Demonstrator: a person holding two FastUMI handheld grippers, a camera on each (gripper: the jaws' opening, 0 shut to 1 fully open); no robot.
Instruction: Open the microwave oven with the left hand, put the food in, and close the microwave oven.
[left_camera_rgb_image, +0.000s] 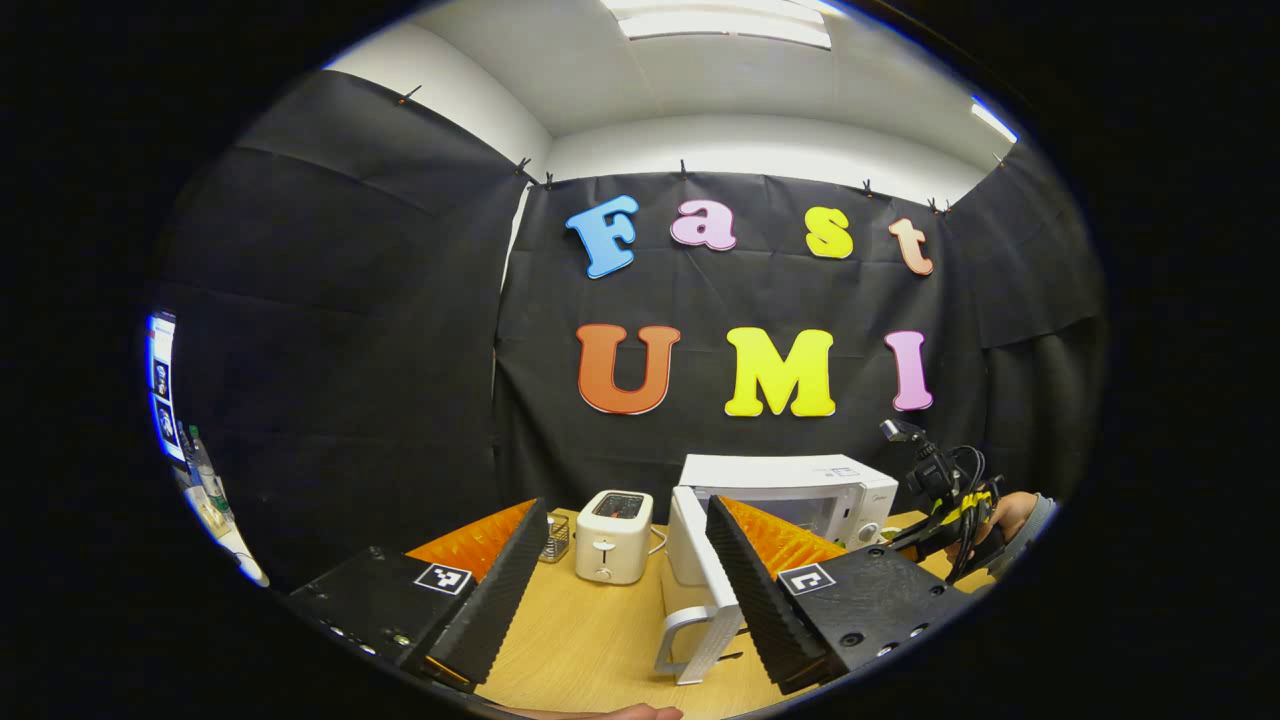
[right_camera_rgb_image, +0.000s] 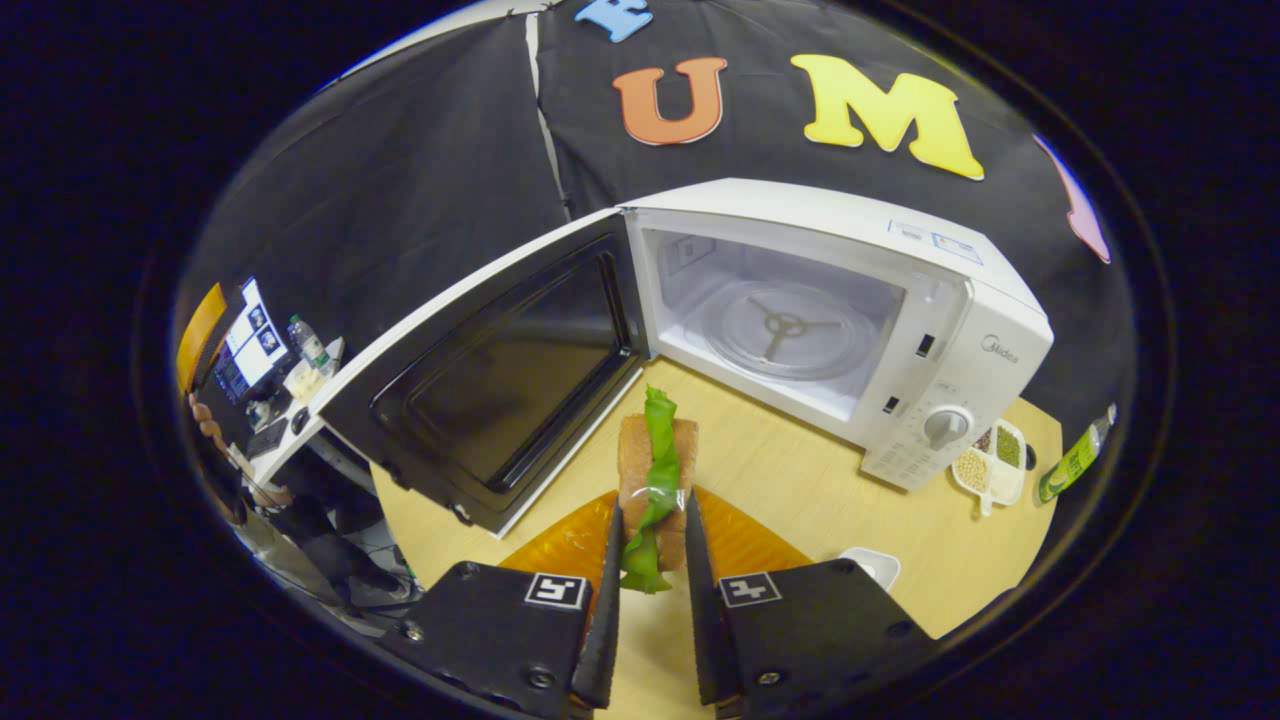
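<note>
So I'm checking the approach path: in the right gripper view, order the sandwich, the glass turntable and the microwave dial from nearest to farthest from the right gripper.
1. Sandwich, held between the right gripper's fingers.
2. Microwave dial, ahead to the right on the control panel.
3. Glass turntable, deep inside the open cavity.

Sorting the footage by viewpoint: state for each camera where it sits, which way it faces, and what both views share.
Left gripper view: rides the open left gripper, facing the booth wall, toaster and open door; the other gripper in a hand at right.
Right gripper view: rides the right gripper, tilted down at the table, its fingers shut on the sandwich.
Shared: the microwave.
</note>
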